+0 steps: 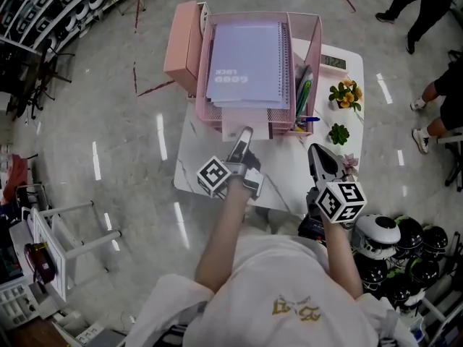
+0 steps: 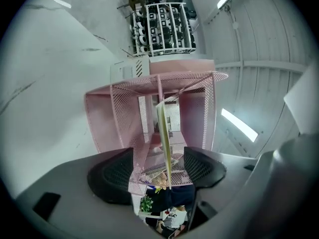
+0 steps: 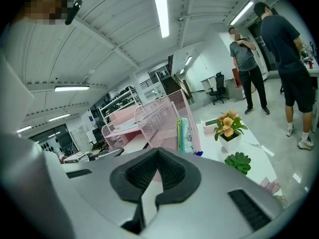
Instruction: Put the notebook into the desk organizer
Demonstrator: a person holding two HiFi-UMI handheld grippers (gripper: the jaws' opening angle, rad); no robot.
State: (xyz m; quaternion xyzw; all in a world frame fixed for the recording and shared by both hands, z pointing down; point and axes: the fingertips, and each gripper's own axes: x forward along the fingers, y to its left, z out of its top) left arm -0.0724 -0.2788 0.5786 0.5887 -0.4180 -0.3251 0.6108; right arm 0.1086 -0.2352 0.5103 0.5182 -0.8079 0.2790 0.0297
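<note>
Closest in, a white shirt [image 1: 289,295] with a gold print, and two forearms reaching out over the near edge of a white desk [image 1: 289,176]. Left gripper [image 1: 243,137] over the near half of the desk, marker cube [image 1: 215,176] above the near edge, nose aimed at the front of a pink mesh organizer [image 1: 315,45]. Jaws spread wide and gripping nothing. Between the pads [image 2: 112,176], edge-on and touching neither, a thin pale notebook [image 1: 233,125]. Lying flat and slid in beneath the organizer's top tray, near end sticking out of the front toward the gripper.

Right gripper [image 1: 318,154] off toward the desk's right edge, well apart from the organizer, jaws pressed together with nothing between them.

Organizer at the far edge of the desk, nearer the far left corner. Flat on its top tray, a purple notebook [image 1: 246,60] with a spiral spine, covering nearly the whole tray. Upright in the narrow compartment along its right wall, some pens [image 1: 302,92]. Just beside its left wall, at the far left corner, a pink box [image 1: 181,45].

Along the desk's right edge, a pot of orange flowers [image 1: 345,94] and, nearer, a small green succulent [image 1: 338,133].

On the floor past the near right corner, a cluster of helmets [image 1: 376,233]. Beyond the right edge, in the right gripper view, two people [image 3: 246,59] standing.
</note>
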